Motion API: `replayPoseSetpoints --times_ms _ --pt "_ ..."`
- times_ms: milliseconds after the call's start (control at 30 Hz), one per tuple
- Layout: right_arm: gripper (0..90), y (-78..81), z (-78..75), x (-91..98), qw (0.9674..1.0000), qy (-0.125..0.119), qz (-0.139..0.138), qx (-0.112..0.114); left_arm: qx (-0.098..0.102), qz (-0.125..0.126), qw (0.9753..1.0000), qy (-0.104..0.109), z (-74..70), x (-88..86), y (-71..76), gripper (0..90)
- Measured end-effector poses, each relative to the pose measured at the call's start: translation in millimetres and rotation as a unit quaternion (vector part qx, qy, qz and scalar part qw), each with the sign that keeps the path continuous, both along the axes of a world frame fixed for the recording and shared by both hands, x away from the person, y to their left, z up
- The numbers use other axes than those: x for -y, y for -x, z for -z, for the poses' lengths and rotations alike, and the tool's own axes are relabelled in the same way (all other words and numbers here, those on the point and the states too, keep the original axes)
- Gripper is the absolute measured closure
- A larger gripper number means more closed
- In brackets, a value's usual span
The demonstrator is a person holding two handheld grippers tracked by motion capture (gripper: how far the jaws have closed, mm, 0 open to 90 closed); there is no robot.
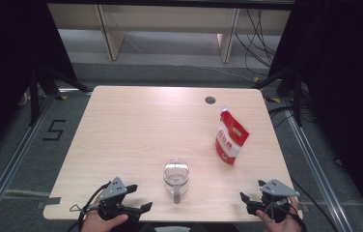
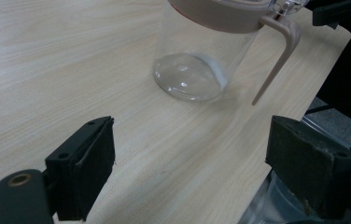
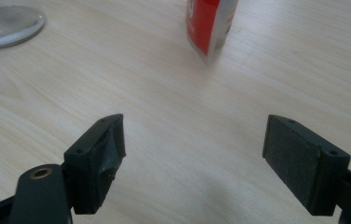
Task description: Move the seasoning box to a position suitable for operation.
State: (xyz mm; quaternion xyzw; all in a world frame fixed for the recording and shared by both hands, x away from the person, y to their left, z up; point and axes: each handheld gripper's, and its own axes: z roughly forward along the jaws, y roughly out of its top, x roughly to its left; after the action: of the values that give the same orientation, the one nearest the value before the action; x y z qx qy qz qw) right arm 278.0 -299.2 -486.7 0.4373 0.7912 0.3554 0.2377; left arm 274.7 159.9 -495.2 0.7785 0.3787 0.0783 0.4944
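Both grippers are held at the near table edge, jaws wide and empty. The glass jar (image 1: 176, 177) stands between them, just ahead of the left gripper (image 1: 133, 197); the red pouch (image 1: 230, 137) stands upright beyond the right gripper (image 1: 251, 200). Each should be approached squarely, the pouch gripped gently mid-body.

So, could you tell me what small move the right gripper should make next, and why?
Probably ease the right gripper forward toward the red and white stand-up pouch. Its jaws stand open with nothing between them, low at the near edge of the light wooden table, and the pouch stands upright ahead of it, untouched. The clear glass jug with a beige handle sits closer to the left gripper.
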Motion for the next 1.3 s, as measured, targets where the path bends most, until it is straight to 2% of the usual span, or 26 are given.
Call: replayPoseSetpoints --times_ms 33,100,133,167,200,267,300,367,433,533,567,600,667,767,800,833,867,900,1000,1067,1100,1133,1233,1300 --pt "21.5 0.9 0.3 -1.4 0.9999 -0.009 0.005 -0.012 0.0 -0.009 1.0 0.002 -1.5 1.5 1.7 15.1" --pt "20.6 0.0 0.6 -1.2 1.0 0.0 -0.002 0.0 0.0 -0.017 0.9998 0.005 -5.1 6.4 5.3 15.2" --pt "20.7 0.2 1.5 -2.6 0.9998 -0.012 -0.007 -0.017 0.005 -0.018 0.9998 0.008 -6.1 9.3 6.6 15.6" --pt "20.8 -0.7 1.4 -2.2 0.9999 -0.001 -0.013 -0.003 0.005 -0.023 0.9997 0.01 -7.4 12.9 8.2 16.2" --pt "20.8 0.0 1.9 -3.6 0.9998 -0.01 -0.007 -0.014 0.004 -0.019 0.9998 0.008 -8.9 16.2 9.2 16.5" --pt "20.9 0.2 1.7 -3.7 0.9998 -0.01 -0.007 -0.015 0.011 -0.022 0.9997 0.003 -10.4 23.6 10.6 18.1" --pt "20.8 0.7 1.5 -3.6 0.9998 -0.012 -0.005 -0.015 0.014 -0.019 0.9997 -0.007 -10.5 26.6 10.0 19.5" --pt "20.1 -0.1 1.9 -2.9 0.9998 -0.012 -0.013 -0.011 0.009 -0.02 0.9997 -0.014 -10.0 31.1 7.8 19.6" --pt "20.2 -0.3 2.4 -4.1 0.9997 -0.015 -0.018 -0.011 0.007 -0.016 0.9998 -0.011 -10.9 35.6 6.1 19.8" --pt "20.5 -0.5 3.9 -6.6 0.9995 -0.01 -0.029 -0.01 0.032 -0.023 0.9992 -0.009 -16.2 46.6 7.4 22.3" --pt "20.6 0.2 3.6 -7.4 0.9992 -0.009 -0.032 -0.02 0.033 -0.018 0.9993 -0.004 -18.5 50.9 7.2 22.5" --pt "20.6 1.3 5.3 -9.3 0.9992 -0.011 -0.031 -0.022 0.037 -0.013 0.9992 0.0 -20.8 55.6 7.3 23.8" --pt "20.8 0.0 4.2 -8.8 0.9993 0.0 -0.038 -0.007 0.043 -0.013 0.999 -0.006 -25.3 65.4 8.7 26.3" --pt "20.7 -0.9 4.7 -7.9 0.9991 0.004 -0.041 -0.002 0.052 -0.006 0.9985 -0.013 -27.8 74.1 8.6 27.2" --pt "20.6 -0.2 4.3 -8.0 0.9993 0.002 -0.038 -0.007 0.055 -0.005 0.9984 -0.015 -27.5 75.9 8.1 27.4" --pt "20.6 -0.1 4.4 -7.9 0.9992 -0.001 -0.038 -0.01 0.05 -0.021 0.9985 -0.005 -25.8 79.7 9.2 27.6" --pt "20.6 0.4 4.2 -8.3 0.9992 -0.007 -0.036 -0.018 0.054 -0.021 0.9981 -0.019 -25.5 79.3 8.9 27.8" --pt "20.4 0.2 4.3 -8.5 0.9991 -0.01 -0.037 -0.021 0.057 -0.02 0.9979 -0.022 -24.2 79.5 7.5 27.3" --pt "20.3 -1.6 5.8 -8.4 0.9987 0.0 -0.051 -0.006 0.045 -0.036 0.9981 -0.023 -21.5 81.8 7.4 26.8" --pt "20.6 1.3 5.0 -11.8 0.9988 -0.008 -0.039 -0.029 0.045 -0.038 0.9977 -0.032 -19.9 84.0 6.7 26.3" --pt "20.6 -0.6 5.8 -11.1 0.9986 -0.002 -0.049 -0.022 0.045 -0.044 0.9975 -0.032 -19.2 85.6 6.9 26.1" --pt "20.7 -0.3 5.8 -11.4 0.9985 -0.003 -0.049 -0.023 0.049 -0.047 0.9973 -0.028 -17.7 87.5 6.2 26.0" --pt "21.0 -0.9 6.0 -11.3 0.9985 0.004 -0.053 -0.016 0.06 -0.064 0.9952 -0.044 -16.6 89.7 6.2 24.1" --pt "21.0 -1.0 6.9 -11.6 0.9981 -0.003 -0.056 -0.026 0.065 -0.067 0.9947 -0.043 -15.5 91.5 5.1 21.9"
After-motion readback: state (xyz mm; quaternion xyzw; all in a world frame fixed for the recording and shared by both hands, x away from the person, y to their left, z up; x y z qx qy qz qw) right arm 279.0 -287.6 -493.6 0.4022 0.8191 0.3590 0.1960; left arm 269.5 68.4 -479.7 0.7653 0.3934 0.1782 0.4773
